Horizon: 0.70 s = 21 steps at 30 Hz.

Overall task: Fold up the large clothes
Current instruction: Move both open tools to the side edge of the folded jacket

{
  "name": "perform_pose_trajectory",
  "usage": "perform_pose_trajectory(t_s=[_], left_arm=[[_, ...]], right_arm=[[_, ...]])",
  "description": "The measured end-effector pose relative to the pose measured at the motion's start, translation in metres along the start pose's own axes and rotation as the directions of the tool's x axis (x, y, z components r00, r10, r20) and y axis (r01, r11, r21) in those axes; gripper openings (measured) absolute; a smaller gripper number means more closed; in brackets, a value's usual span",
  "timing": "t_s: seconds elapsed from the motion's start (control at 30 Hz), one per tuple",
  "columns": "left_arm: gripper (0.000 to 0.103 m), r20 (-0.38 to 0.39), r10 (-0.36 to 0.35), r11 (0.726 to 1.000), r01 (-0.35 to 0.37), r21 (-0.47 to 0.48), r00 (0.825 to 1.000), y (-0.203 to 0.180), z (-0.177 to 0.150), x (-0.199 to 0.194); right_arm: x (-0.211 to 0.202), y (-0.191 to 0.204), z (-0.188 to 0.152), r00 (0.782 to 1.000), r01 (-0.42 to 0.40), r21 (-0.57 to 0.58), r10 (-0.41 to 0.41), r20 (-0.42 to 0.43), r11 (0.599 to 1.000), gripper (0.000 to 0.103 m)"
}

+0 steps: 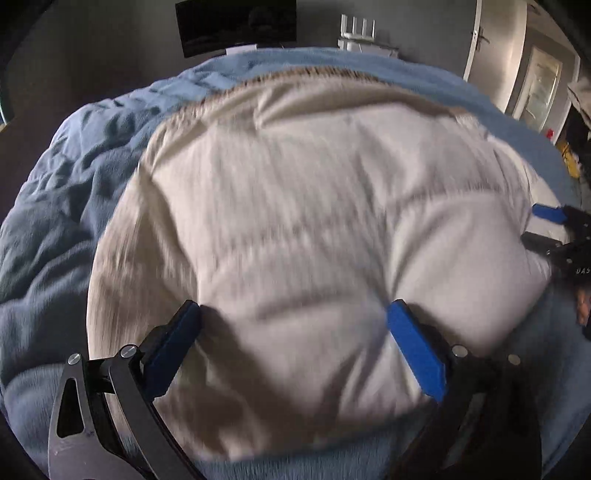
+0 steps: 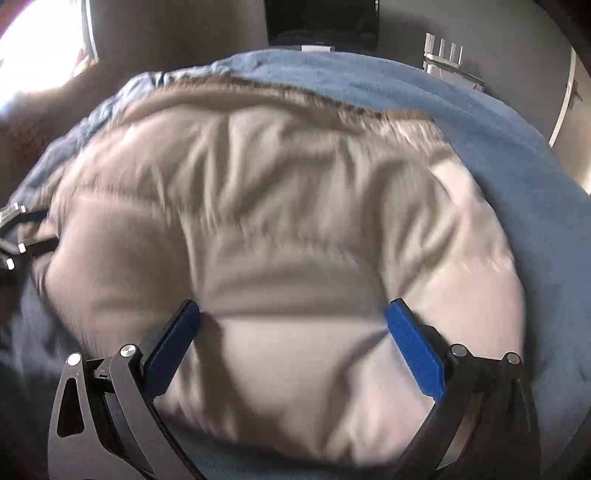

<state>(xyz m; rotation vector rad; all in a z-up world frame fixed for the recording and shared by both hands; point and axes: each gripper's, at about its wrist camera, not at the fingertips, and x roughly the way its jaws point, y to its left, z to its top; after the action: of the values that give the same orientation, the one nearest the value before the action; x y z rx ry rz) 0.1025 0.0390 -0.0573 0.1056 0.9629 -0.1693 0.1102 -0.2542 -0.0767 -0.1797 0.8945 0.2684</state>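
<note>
A large puffy cream-white quilted jacket [image 1: 295,229] lies spread on a blue blanket [image 1: 74,184]; a brown fur trim [image 1: 306,74] runs along its far edge. It fills the right wrist view too [image 2: 280,236]. My left gripper [image 1: 293,314] is open, its blue pads wide apart over the jacket's near part. My right gripper [image 2: 291,314] is open in the same way over the jacket, and it also shows at the right edge of the left wrist view [image 1: 543,225]. Both views are motion-blurred.
The blue blanket [image 2: 517,166] covers a bed. Behind it are a dark screen [image 1: 236,26], a white router with antennas [image 1: 358,33], a white door [image 1: 484,40] at the right and a bright window [image 2: 37,40] at the left.
</note>
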Motion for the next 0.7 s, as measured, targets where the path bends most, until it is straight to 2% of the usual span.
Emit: perform_pose_trajectory(t_s=[0.23, 0.33, 0.43, 0.57, 0.7], left_arm=[[0.097, -0.025, 0.024, 0.999, -0.024, 0.033, 0.999, 0.002, -0.020, 0.005], [0.097, 0.001, 0.037, 0.998, -0.037, 0.045, 0.999, 0.001, -0.018, 0.000], [0.096, 0.025, 0.028, 0.998, -0.029, 0.049, 0.999, -0.001, -0.013, -0.009], [0.096, 0.090, 0.037, 0.999, -0.038, 0.007, 0.995, 0.023, 0.011, -0.019], [0.096, 0.145, 0.108, 0.994, -0.107, -0.013, 0.984, 0.054, 0.048, -0.017]], right_arm=[[-0.001, 0.005, -0.021, 0.996, 0.074, -0.015, -0.075, -0.055, 0.997, 0.097], [-0.012, 0.005, -0.024, 0.994, 0.104, -0.019, -0.105, -0.034, 0.994, 0.097], [-0.024, -0.002, -0.013, 0.995, 0.093, 0.025, -0.094, 0.019, 0.995, 0.097], [-0.026, -0.044, 0.016, 0.995, 0.075, 0.131, -0.083, 0.053, 0.989, 0.097], [-0.016, -0.073, 0.047, 0.991, 0.115, 0.122, -0.122, 0.056, 0.986, 0.097]])
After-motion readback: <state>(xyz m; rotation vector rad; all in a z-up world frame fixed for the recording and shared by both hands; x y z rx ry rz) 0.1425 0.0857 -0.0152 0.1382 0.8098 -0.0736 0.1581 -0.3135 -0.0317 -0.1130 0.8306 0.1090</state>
